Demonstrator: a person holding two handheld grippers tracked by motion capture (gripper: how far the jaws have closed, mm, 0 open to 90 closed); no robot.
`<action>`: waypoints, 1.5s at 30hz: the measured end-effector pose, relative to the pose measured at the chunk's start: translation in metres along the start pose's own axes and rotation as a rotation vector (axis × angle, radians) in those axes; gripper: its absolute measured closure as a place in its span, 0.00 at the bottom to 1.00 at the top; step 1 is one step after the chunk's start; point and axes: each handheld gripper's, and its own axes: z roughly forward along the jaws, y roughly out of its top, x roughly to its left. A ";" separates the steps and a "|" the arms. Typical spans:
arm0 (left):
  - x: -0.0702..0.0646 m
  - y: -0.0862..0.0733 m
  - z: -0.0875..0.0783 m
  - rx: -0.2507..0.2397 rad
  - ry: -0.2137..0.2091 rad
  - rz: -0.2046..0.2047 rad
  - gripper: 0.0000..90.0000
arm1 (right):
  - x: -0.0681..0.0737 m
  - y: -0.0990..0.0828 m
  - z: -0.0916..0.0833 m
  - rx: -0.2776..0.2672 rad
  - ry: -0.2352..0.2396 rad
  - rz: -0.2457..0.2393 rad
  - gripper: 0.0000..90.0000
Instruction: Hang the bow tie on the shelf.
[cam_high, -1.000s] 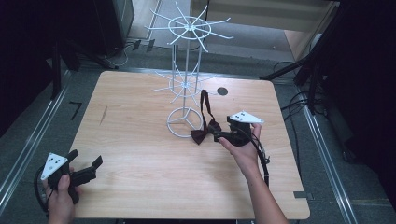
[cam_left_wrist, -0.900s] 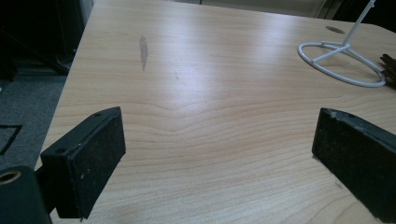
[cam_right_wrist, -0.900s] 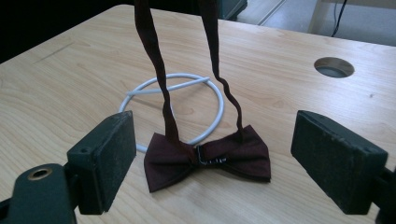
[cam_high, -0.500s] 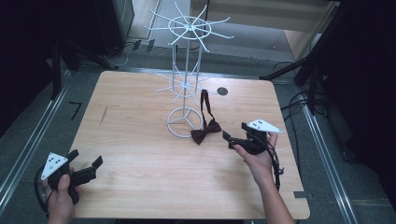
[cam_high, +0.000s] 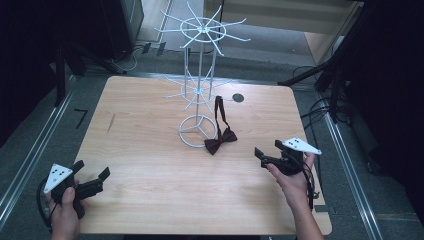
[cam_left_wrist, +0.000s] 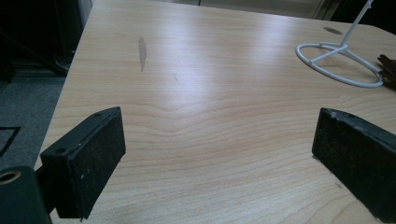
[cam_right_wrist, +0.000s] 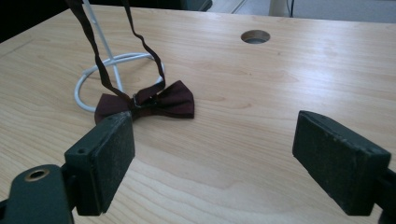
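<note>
Cloth bow tie (cam_high: 220, 140) lies on the table (cam_high: 150, 165), touching the white stand's ring (cam_high: 197, 131), its strap hooked up on the stand. Probably soft, light, floppy: pinch the middle knot. Right gripper (cam_high: 266, 154) nearby and left gripper (cam_high: 96, 181) far off gape wide, holding nothing.

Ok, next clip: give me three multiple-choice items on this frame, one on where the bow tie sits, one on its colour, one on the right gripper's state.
1. Where does the bow tie lie?
A. on the table beside the wire stand's ring base
B. on the top spokes
C. between the left gripper's jaws

2. What colour is the bow tie?
A. white
B. dark maroon
C. yellow

3. How is the right gripper?
A. shut on the tie
B. shut, empty
C. open, empty

Answers: 1 A, it rests on the wood by the wire stand; 2 B, the right gripper view shows dark red cloth; 3 C, its jaws stand wide apart with bare table between.
</note>
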 end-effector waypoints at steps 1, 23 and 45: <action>0.000 0.000 0.000 0.000 0.000 0.000 0.04 | -0.001 -0.001 -0.001 0.000 -0.003 0.002 0.15; -0.001 0.000 -0.001 -0.005 0.008 0.000 0.04 | -0.034 -0.040 -0.033 0.017 -0.059 0.048 0.15; -0.001 0.000 0.000 0.001 0.005 0.004 0.04 | -0.074 -0.082 -0.079 0.001 -0.173 0.129 0.14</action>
